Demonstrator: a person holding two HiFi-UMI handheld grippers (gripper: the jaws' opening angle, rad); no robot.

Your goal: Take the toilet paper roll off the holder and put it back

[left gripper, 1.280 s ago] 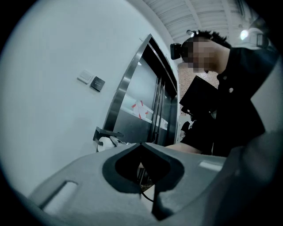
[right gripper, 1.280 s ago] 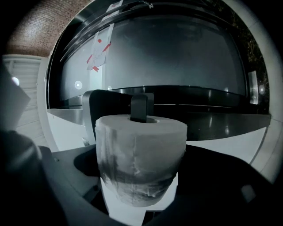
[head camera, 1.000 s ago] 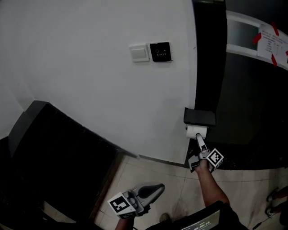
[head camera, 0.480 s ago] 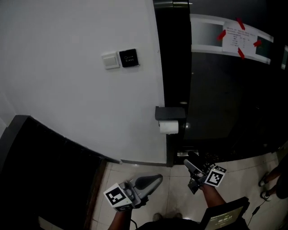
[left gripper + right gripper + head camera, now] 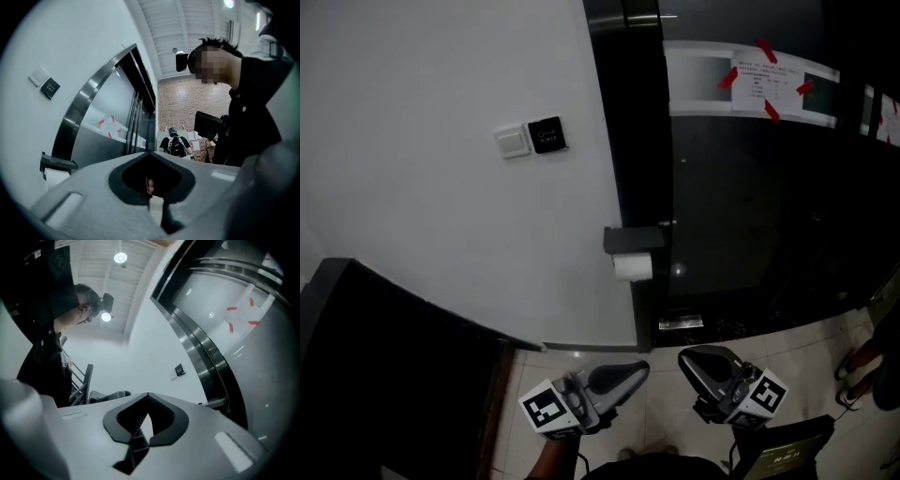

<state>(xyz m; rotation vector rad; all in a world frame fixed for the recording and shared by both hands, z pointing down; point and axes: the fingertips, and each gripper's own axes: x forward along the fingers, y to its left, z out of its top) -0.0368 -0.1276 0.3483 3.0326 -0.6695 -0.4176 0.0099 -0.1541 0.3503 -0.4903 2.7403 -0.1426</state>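
Observation:
The white toilet paper roll (image 5: 633,267) hangs under its dark holder (image 5: 633,240) on the black door frame, and no gripper touches it. Both grippers are low in the head view, well short of the roll. My left gripper (image 5: 639,368) is shut and empty, pointing up and right. My right gripper (image 5: 686,356) has just been closing; its jaws now meet with nothing between them. The left gripper view shows the roll (image 5: 55,178) and holder (image 5: 58,163) at far left, beyond the shut left gripper (image 5: 150,153). In its own view the right gripper (image 5: 148,394) is shut, with the holder (image 5: 213,402) to its right.
A white switch (image 5: 511,142) and a black exit button (image 5: 547,135) sit on the white wall. Right of the black frame (image 5: 628,112) is a dark glass door with a taped paper (image 5: 761,82). A dark cabinet (image 5: 384,356) fills the lower left. Someone's feet (image 5: 861,364) stand at right.
My right gripper has drawn back from the roll toward the bottom of the view, rolled over and closed. The roll stays on the holder. The head view has swung right.

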